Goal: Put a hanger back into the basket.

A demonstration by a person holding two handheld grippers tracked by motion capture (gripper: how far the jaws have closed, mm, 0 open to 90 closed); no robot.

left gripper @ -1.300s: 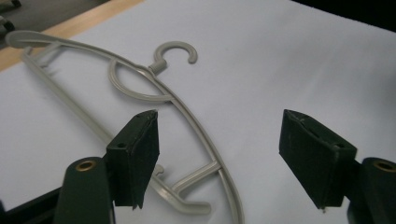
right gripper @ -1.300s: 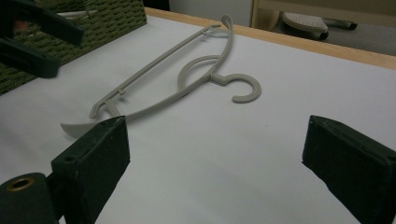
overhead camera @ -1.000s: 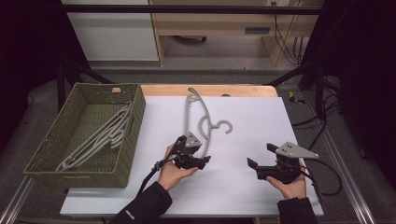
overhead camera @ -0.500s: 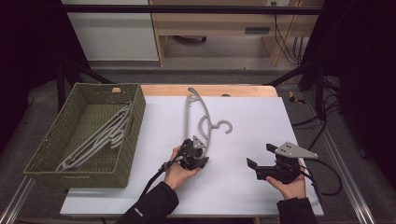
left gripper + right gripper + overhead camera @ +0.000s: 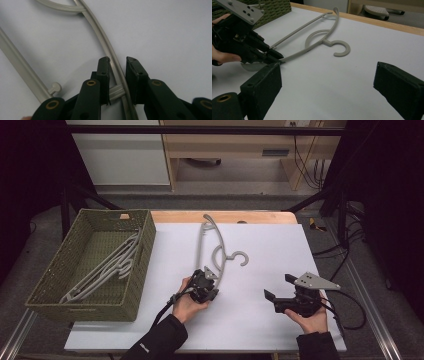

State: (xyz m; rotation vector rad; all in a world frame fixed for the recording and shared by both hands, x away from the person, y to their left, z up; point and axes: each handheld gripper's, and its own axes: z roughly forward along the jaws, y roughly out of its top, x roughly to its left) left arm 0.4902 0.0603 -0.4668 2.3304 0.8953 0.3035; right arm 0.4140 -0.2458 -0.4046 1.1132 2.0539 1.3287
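High view: grey hanger [image 5: 212, 251] lies flat on the white tabletop [image 5: 270, 245], mid-width, running from near the far edge toward the near edge, hook pointing to the right edge. Left claw [image 5: 209, 282] sits at the hanger's near end, held by the left hand [image 5: 186, 301]. Right claw [image 5: 276, 289] rests near the near right corner, well apart from the hanger, jaws spread, nothing between them. Green woven basket [image 5: 135, 285] stands off the tabletop's left edge with more grey hangers [image 5: 102, 270] inside.

Left gripper view: left claw [image 5: 117, 75] jaws have just been closing and straddle the hanger's curved arm [image 5: 107, 47]. Left pad is against the bar; a narrow gap shows at the right pad, so not clamped yet. Straight bottom bar [image 5: 22, 67] of the hanger runs off to the left, with a small peg on it.

Right gripper view: right claw [image 5: 327, 87] wide open over bare tabletop, holding nothing. Hanger [image 5: 322, 41] lies ahead, hook [image 5: 342, 48] nearest. Left claw [image 5: 277, 57] bites at the hanger's end; basket [image 5: 272, 10] behind it.
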